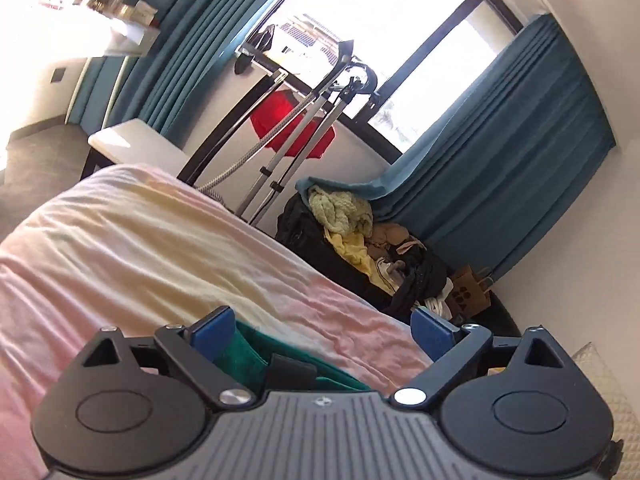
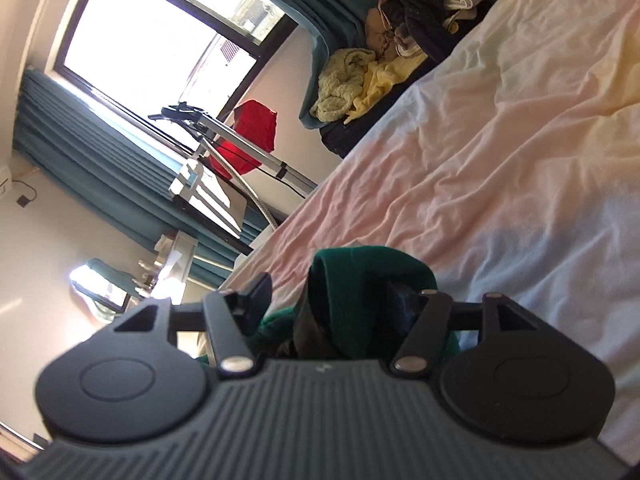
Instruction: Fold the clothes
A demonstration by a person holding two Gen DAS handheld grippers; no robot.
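A dark green garment (image 1: pixel 256 360) lies on the bed between the fingers of my left gripper (image 1: pixel 322 332), bunched against the left blue pad (image 1: pixel 212 330). The right pad (image 1: pixel 432 332) is far from it and the jaws stand wide apart. In the right wrist view the same green garment (image 2: pixel 352 292) rises in a fold inside my right gripper (image 2: pixel 330 298) and drapes over the right finger (image 2: pixel 404 304). The left finger (image 2: pixel 256 292) stands clear of the cloth, with sheet visible in the gap. Most of the garment is hidden under both gripper bodies.
The bed (image 1: pixel 160 248) wears a wrinkled pink and pale yellow sheet (image 2: pixel 500 160). Beside it sits a dark heap of mixed clothes (image 1: pixel 360 240). A metal stand (image 1: pixel 296 136) with a red garment (image 1: pixel 288 124), teal curtains (image 1: pixel 520 152) and a white bench (image 1: pixel 136 144) line the window wall.
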